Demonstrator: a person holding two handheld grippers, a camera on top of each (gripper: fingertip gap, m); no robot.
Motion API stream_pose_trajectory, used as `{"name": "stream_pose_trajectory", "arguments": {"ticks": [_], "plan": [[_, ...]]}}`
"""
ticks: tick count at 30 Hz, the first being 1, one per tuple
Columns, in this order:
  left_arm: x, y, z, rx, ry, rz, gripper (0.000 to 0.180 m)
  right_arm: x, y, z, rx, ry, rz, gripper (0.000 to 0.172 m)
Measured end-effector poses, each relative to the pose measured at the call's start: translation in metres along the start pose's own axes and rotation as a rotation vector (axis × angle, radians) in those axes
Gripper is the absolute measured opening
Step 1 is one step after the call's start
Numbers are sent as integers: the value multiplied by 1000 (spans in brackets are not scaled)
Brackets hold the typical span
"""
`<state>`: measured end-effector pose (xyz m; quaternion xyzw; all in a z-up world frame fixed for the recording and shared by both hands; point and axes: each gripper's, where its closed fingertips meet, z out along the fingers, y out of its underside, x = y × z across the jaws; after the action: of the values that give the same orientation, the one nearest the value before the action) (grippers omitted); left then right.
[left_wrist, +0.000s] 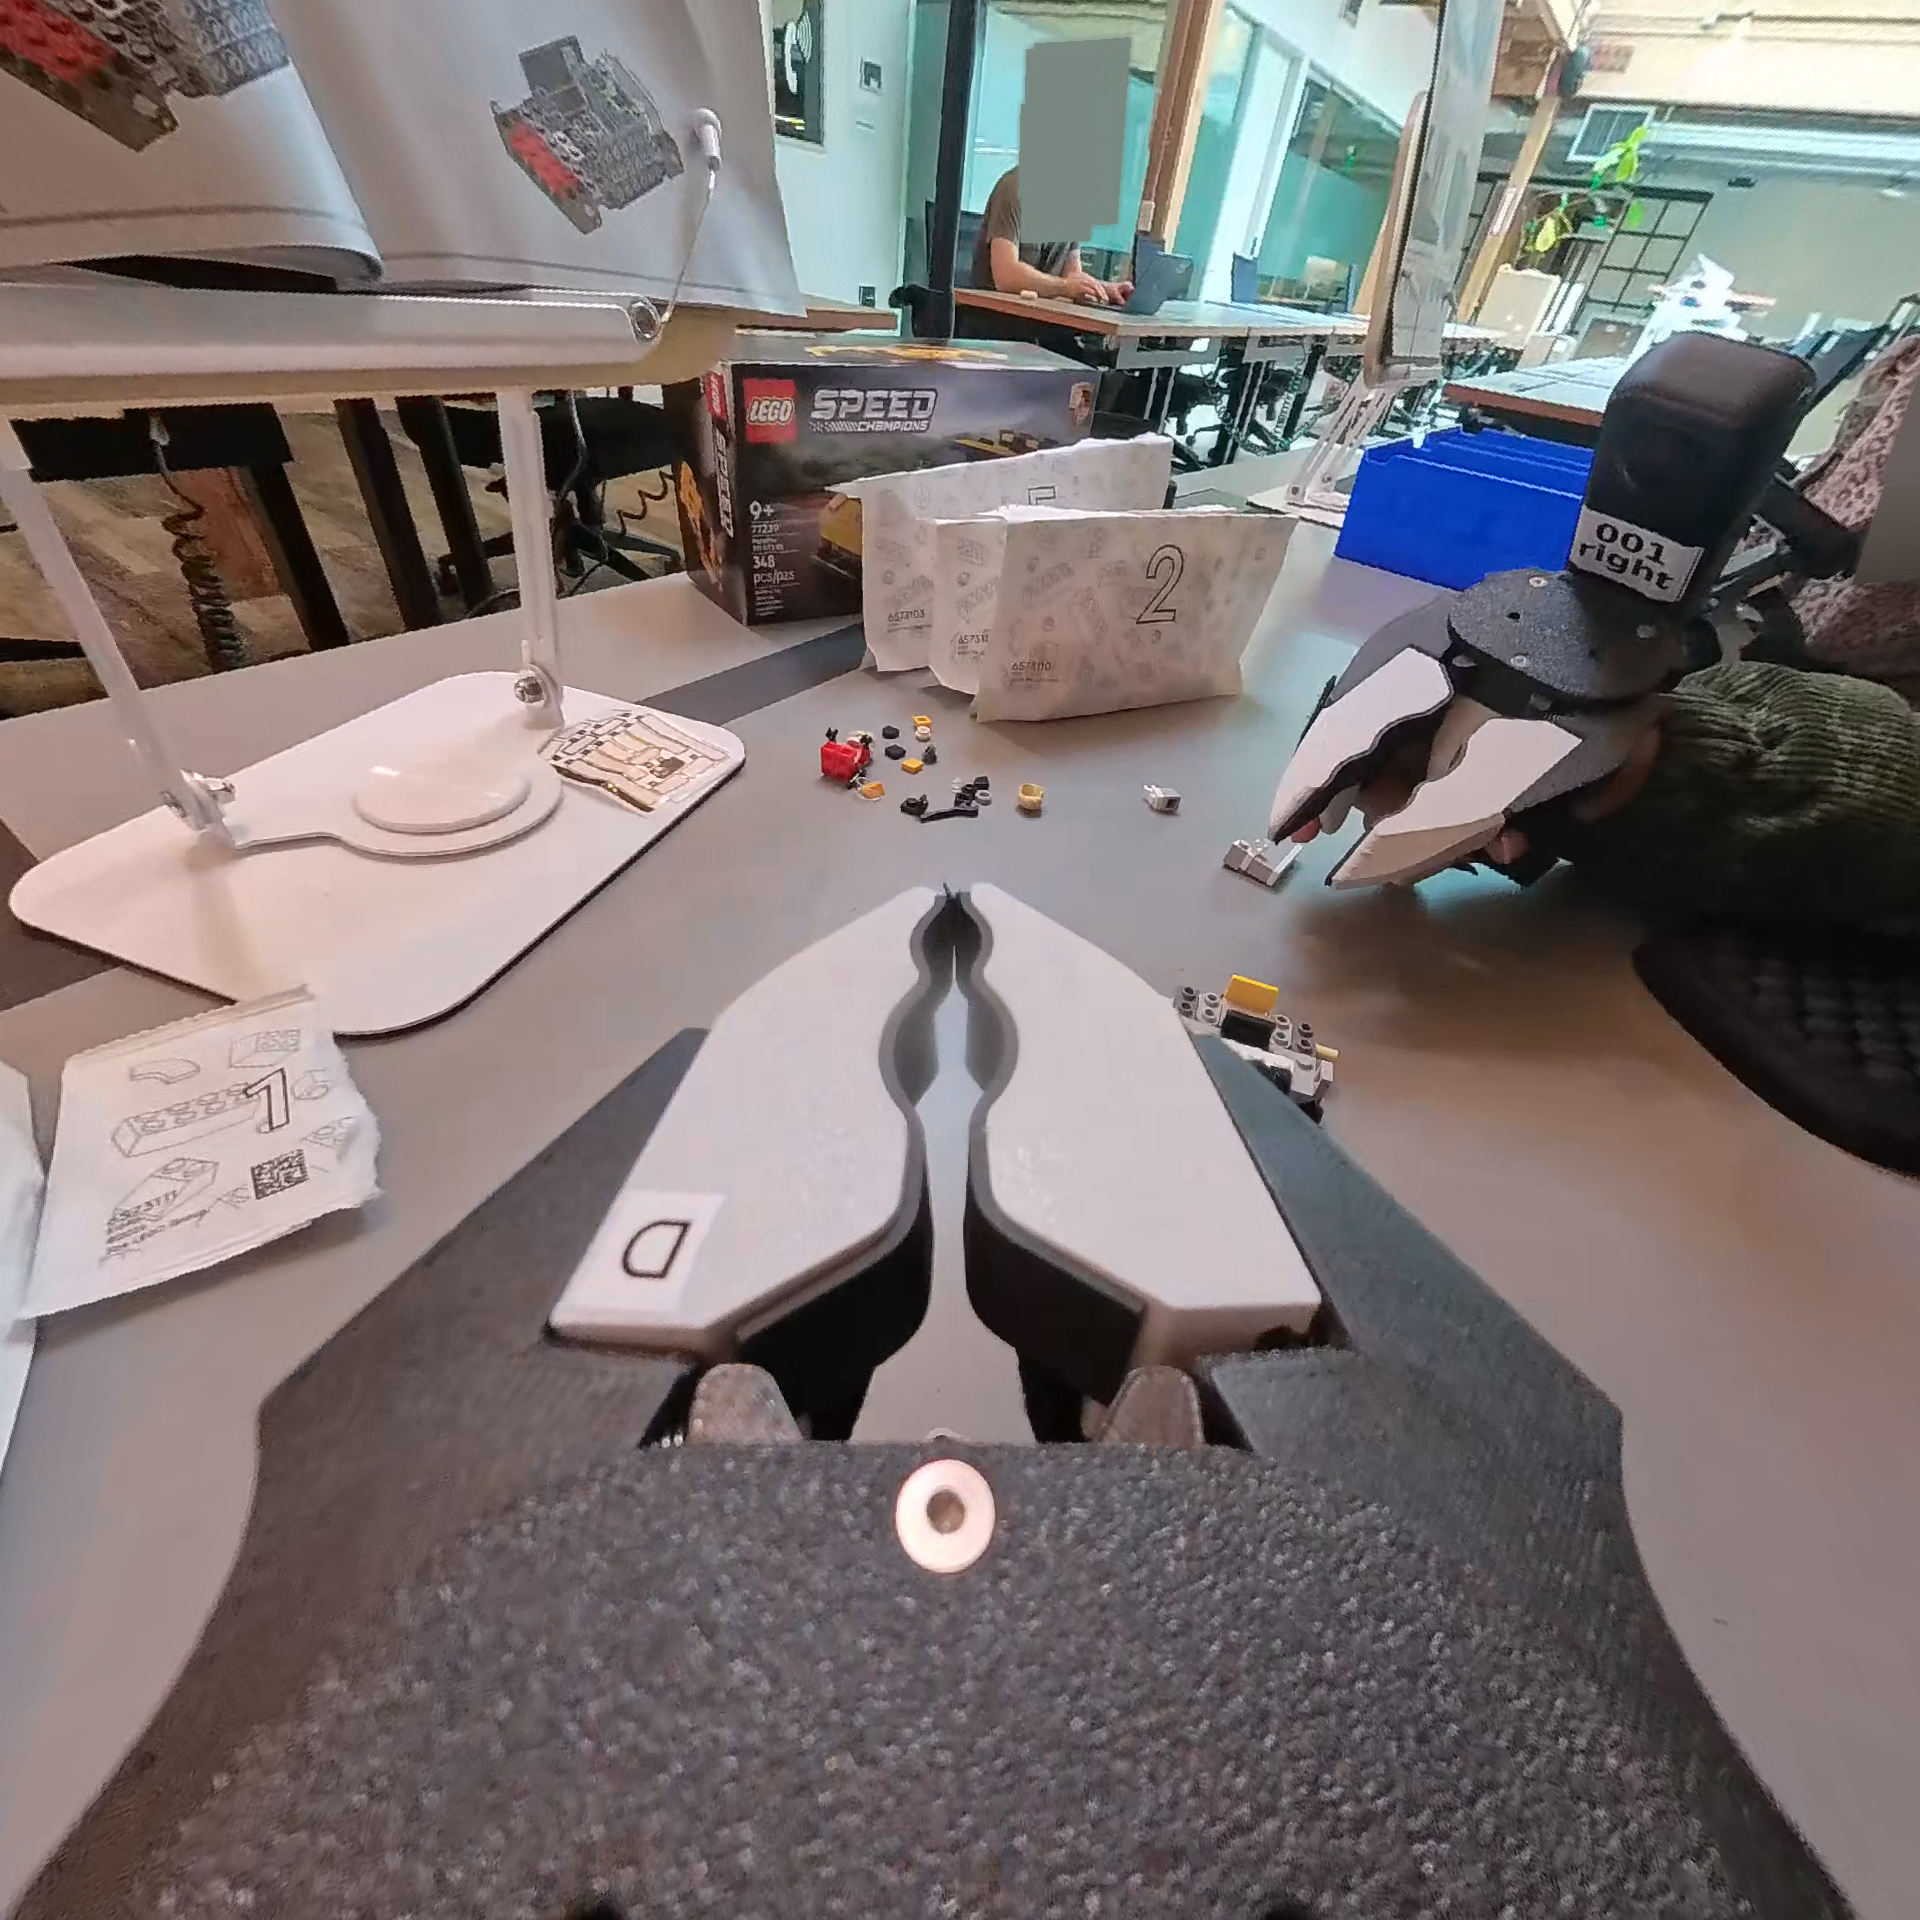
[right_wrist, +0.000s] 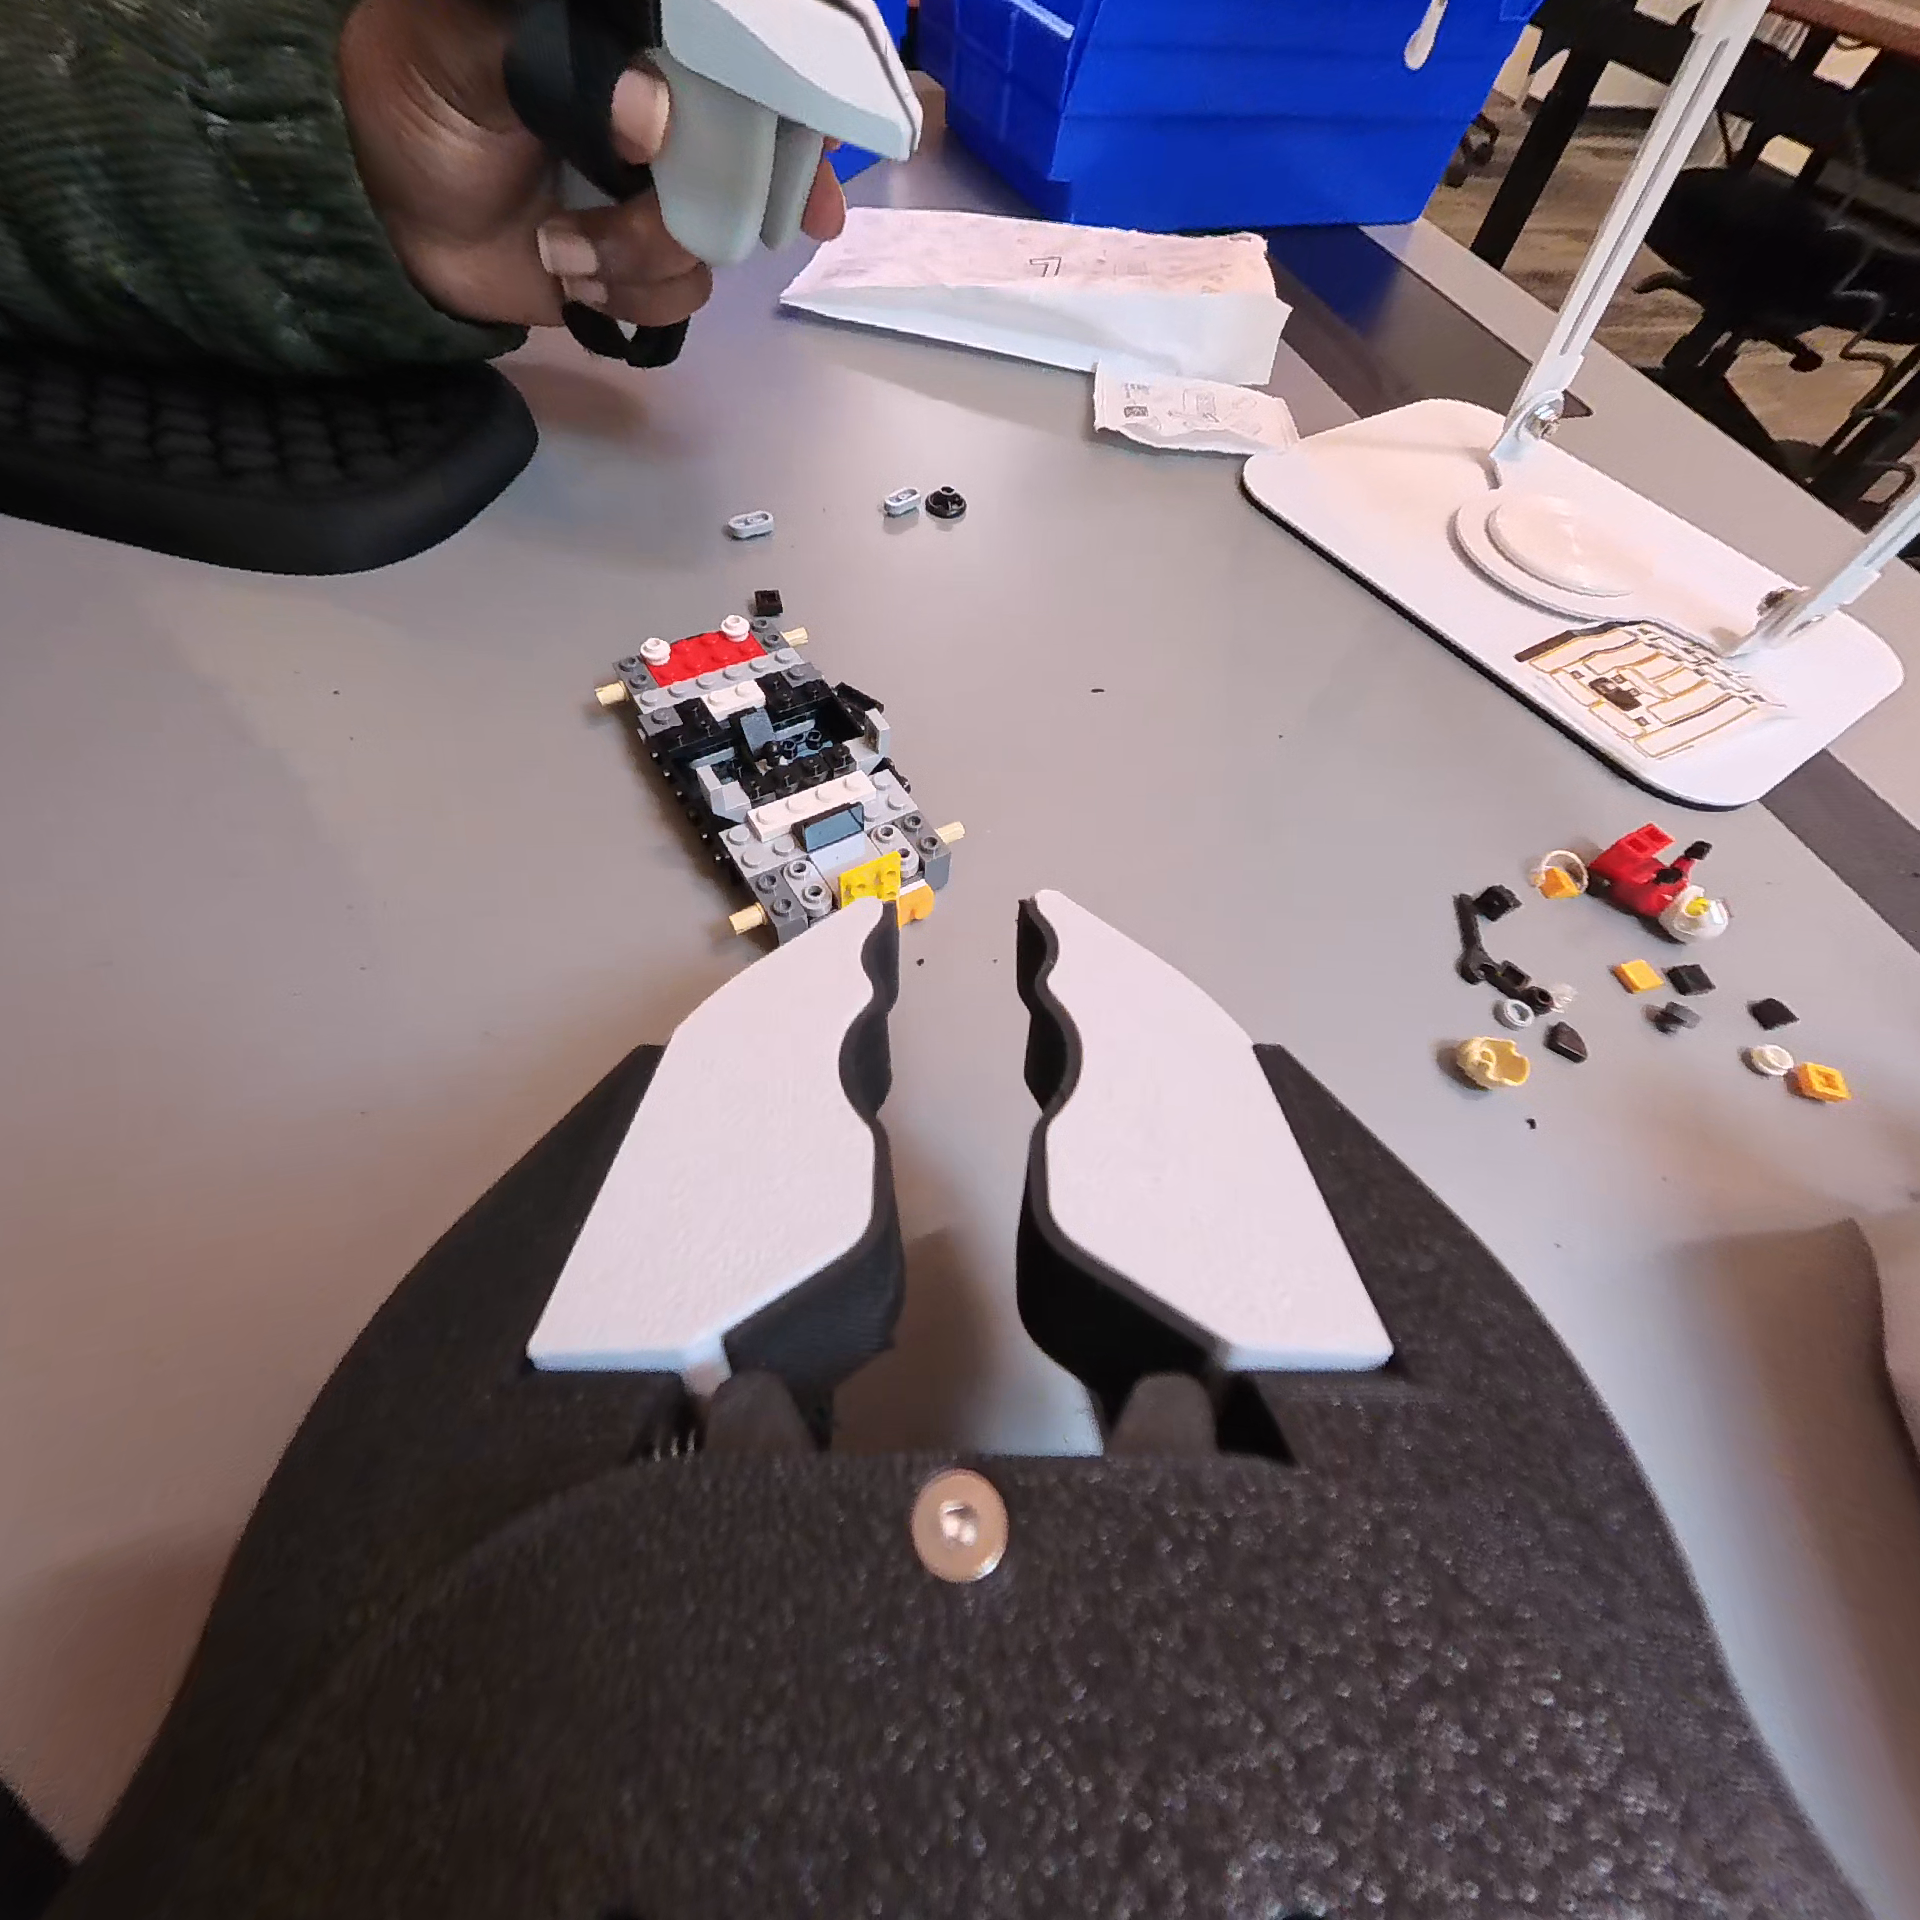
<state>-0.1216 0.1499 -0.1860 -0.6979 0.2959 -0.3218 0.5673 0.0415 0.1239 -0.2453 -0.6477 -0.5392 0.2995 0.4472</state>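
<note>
— Jaws on the left gripper (left_wrist: 948, 902)? 
— Pressed tight together, a tiny dark sliver pinched at the tips; what it is, I cannot tell. 
— And the right gripper (right_wrist: 954, 914)? 
— Narrowly parted, nothing between its pads, left fingertip just beside the yellow front of the half-built brick car (right_wrist: 774, 769) on the grey table (right_wrist: 312, 935). Loose pieces (right_wrist: 1621, 977) lie to its right.
</note>
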Motion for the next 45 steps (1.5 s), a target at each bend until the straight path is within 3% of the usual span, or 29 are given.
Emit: {"name": "stream_pose_trajectory", "arguments": {"ticks": [45], "plan": [[-1, 6, 3, -26, -6, 30, 0, 0, 1, 0, 4, 4, 3, 20]]}}
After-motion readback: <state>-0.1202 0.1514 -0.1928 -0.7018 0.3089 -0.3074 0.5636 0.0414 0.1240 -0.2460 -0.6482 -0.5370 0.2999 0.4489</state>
